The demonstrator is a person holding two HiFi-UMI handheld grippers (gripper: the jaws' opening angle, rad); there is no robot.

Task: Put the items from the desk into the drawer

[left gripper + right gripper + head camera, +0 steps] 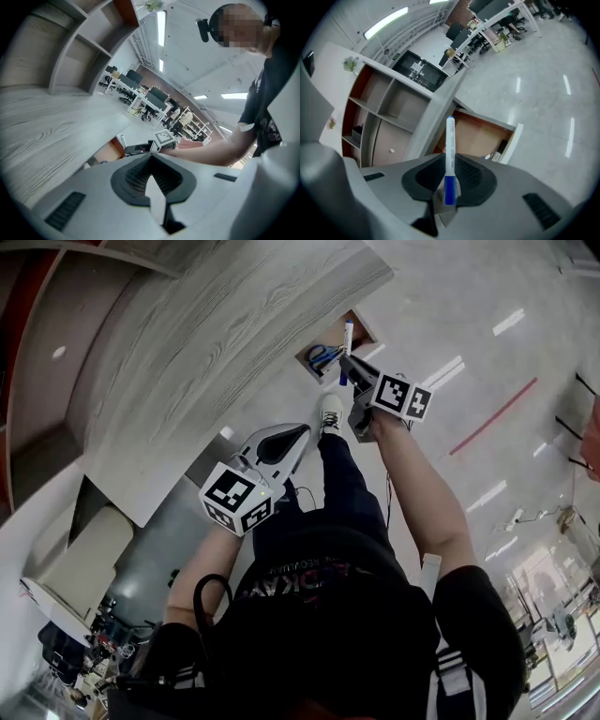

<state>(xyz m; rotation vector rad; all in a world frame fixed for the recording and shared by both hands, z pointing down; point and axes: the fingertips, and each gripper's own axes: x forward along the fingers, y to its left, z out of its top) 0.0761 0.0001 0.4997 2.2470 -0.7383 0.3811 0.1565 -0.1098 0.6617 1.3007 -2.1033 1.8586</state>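
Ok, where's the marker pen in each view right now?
Head view: marker pen upper centre, held by the right gripper, seen against the open drawer.
Left gripper view: too small to make out.
Right gripper view: dead centre, clamped between the jaws.
Shared landmark: the open drawer, in all three.

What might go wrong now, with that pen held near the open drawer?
The pen is pinched only at its blue end by the right gripper, so it may swing or slip out. Released from this height, it might miss the drawer and hit the floor, or bounce off the scissors inside.
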